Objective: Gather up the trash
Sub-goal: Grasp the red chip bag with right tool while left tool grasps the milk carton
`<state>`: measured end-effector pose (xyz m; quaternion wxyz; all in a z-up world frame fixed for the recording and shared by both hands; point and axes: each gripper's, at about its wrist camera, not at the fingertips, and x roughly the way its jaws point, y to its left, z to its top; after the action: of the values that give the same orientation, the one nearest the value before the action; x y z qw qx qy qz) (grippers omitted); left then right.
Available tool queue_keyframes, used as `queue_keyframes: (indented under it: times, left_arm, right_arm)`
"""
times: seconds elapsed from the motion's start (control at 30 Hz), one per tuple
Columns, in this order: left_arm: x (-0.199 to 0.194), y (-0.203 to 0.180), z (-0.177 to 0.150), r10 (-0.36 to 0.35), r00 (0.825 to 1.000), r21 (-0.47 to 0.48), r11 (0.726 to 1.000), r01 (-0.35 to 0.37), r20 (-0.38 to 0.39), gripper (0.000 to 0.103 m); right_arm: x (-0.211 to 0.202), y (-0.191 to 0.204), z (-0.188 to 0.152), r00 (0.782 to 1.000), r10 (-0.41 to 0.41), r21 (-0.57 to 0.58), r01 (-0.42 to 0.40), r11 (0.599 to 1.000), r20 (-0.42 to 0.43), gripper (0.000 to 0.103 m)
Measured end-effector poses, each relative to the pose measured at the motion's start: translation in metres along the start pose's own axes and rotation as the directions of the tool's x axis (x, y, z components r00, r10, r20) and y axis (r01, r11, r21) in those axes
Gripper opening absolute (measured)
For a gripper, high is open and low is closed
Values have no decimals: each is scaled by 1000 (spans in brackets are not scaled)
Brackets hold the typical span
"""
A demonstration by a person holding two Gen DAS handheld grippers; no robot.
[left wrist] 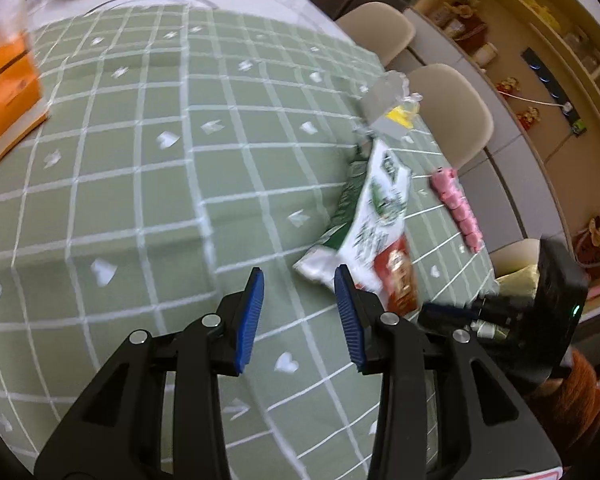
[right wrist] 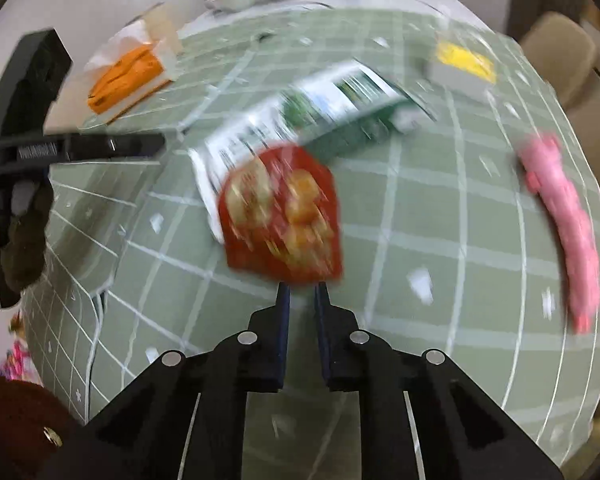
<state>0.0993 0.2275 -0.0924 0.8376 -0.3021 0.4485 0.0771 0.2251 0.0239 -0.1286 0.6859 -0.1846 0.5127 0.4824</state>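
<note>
Right claw (right wrist: 302,286) pinches only the red snack wrapper's (right wrist: 282,218) near edge, just above the desk (right wrist: 440,220), left claw (left wrist: 299,292) gaping empty beside it, so a quick tug could slip it free.

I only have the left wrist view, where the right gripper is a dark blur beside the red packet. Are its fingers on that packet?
Observer: The right gripper has its fingers a narrow gap apart, with the red packet reaching their tips. Blur hides any pinch.
Reviewer: What is printed on the packet? A finger half hides mine.
Observer: Pale and golden food pieces on red.
Reviewer: And the orange box, cut off for me?
Observer: The orange box shows whole, with white paper sticking up from its top.
</note>
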Motion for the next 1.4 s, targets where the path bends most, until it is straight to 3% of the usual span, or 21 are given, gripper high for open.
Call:
queue_keyframes:
  times: [0.13, 0.23, 0.3, 0.43, 0.53, 0.63, 0.73, 0.83, 0.93, 1.0, 1.13, 1.27, 1.33, 1.4]
  left_arm:
    - [15, -24, 25, -62, 998, 77, 995, 62, -11, 44]
    - [37, -55, 46, -24, 999, 216, 976, 30, -32, 45]
    - [54, -75, 59, 18, 998, 280, 960, -2, -55, 48]
    - [83, -111, 68, 112, 991, 413, 908, -71, -76, 49]
    - [92, -117, 69, 156, 985, 436, 893, -108, -76, 49]
    - [86, -105, 75, 179, 982, 414, 899, -141, -53, 49]
    - [79, -85, 77, 206, 978, 389, 904, -176, -35, 49]
    - [62, -60, 79, 165, 986, 327, 934, -144, -37, 49]
    - [36, -43, 79, 120, 993, 277, 954, -113, -8, 49]
    - [20, -34, 78, 96, 995, 235, 967, -97, 16, 49]
    - [-10, -12, 72, 55, 996, 126, 990, -63, 65, 49]
    - [-16, 3, 63, 48, 997, 67, 996, -53, 64, 49]
    - [-13, 9, 56, 54, 998, 48, 997, -56, 44, 49]
    - [-9, 13, 51, 57, 998, 35, 998, -58, 27, 49]
  right_arm:
    - [-14, -8, -25, 999, -27, 88, 25, 996, 25, 13]
    - [-24, -10, -39, 997, -56, 133, 49, 990, 56, 18]
    - [-30, -10, -46, 995, -69, 150, 58, 987, 69, 43]
    - [-31, -10, -52, 991, -126, 163, 116, 980, 50, 43]
    - [-25, -4, -53, 990, -135, 159, 127, 979, 37, 45]
    - [-24, -1, -47, 992, -127, 152, 124, 981, 7, 46]
    - [-23, 1, -36, 999, -37, 139, 32, 990, 37, 46]
    - [-22, 19, -10, 995, -58, 4, 58, 998, 82, 46]
    - [-17, 33, 21, 987, -88, -165, 110, 980, 135, 46]
    - [-11, 33, 36, 987, -75, -218, 105, 970, 144, 46]
    - [11, 24, 67, 996, 23, -271, 0, 963, 82, 46]
    - [34, 20, 77, 998, 63, -283, -52, 958, 31, 46]
    - [40, 20, 78, 999, 53, -306, -48, 951, 6, 46]
    - [44, 23, 73, 1000, 7, -340, -10, 940, -11, 59]
